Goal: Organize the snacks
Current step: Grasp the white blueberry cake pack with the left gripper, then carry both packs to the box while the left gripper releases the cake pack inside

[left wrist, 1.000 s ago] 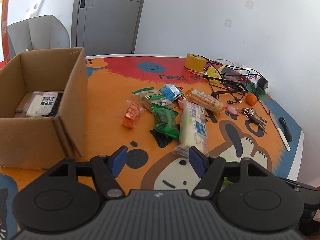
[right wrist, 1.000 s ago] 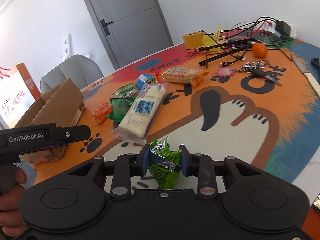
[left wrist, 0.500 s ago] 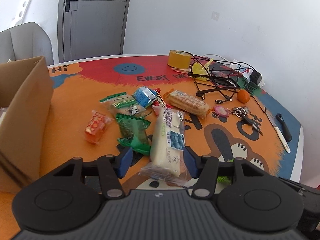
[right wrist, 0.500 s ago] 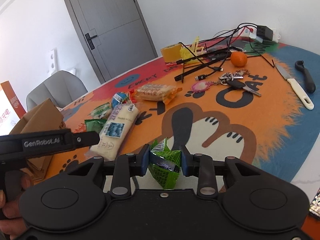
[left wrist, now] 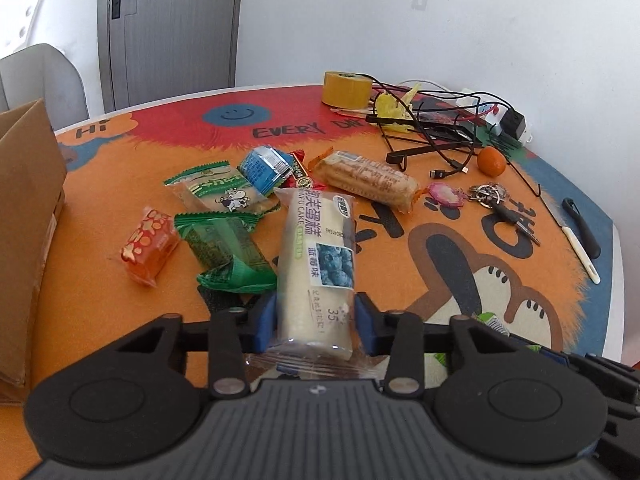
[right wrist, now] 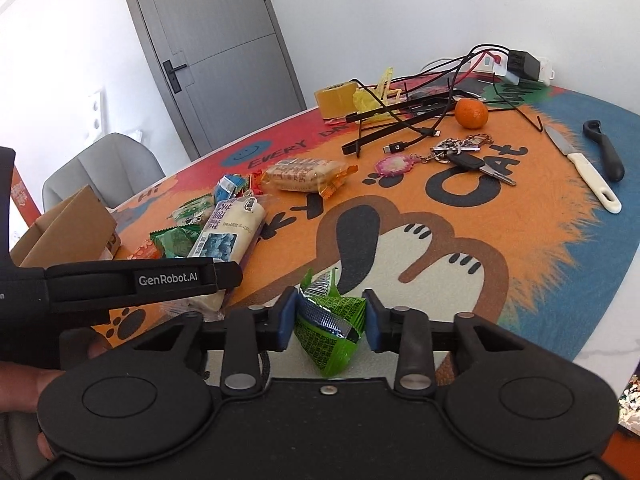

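A long white blueberry cake pack [left wrist: 316,256] lies on the orange cartoon mat. My left gripper [left wrist: 314,316] has its blue pads on both sides of the pack's near end, closed against it. The pack also shows in the right wrist view [right wrist: 230,232], partly behind the left gripper's body [right wrist: 120,284]. My right gripper [right wrist: 330,316] is shut on a crumpled green snack packet [right wrist: 330,324], held just above the mat. Other snacks lie in a loose pile: a green packet [left wrist: 224,248], an orange jelly pack [left wrist: 148,246], a milk-candy pack [left wrist: 218,192], a blue packet [left wrist: 264,168] and a cracker pack [left wrist: 368,178].
A cardboard box [left wrist: 28,216] stands at the left edge. At the back right lie a tape roll [left wrist: 346,88], tangled black cables [left wrist: 432,128], an orange [left wrist: 491,160], keys [left wrist: 496,200], a knife [left wrist: 576,244] and a peeler [left wrist: 582,226].
My left gripper has swung right from the box, moved up to the white cake pack and closed its pads on the near end. My right gripper keeps holding the green packet.
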A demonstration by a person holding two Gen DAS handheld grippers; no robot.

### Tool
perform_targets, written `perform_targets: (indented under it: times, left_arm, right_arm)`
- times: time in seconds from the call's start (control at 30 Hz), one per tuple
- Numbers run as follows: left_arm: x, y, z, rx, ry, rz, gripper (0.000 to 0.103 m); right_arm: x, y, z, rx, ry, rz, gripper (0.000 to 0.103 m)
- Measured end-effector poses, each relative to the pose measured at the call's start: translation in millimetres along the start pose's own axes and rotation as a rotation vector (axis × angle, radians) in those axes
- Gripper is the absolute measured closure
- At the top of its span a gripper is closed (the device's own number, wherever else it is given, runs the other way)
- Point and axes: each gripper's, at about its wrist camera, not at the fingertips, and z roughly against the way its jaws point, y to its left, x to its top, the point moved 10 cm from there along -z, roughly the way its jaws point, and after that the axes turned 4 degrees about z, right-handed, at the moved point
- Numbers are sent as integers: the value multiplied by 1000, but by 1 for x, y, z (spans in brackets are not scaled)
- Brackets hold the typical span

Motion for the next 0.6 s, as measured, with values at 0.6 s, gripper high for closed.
perform_targets:
  times: [0.6]
  left_arm:
    - [7,-14,34,-136,-15,65,74]
  right_arm:
    - [38,-22,51,-173,-69,-59,74]
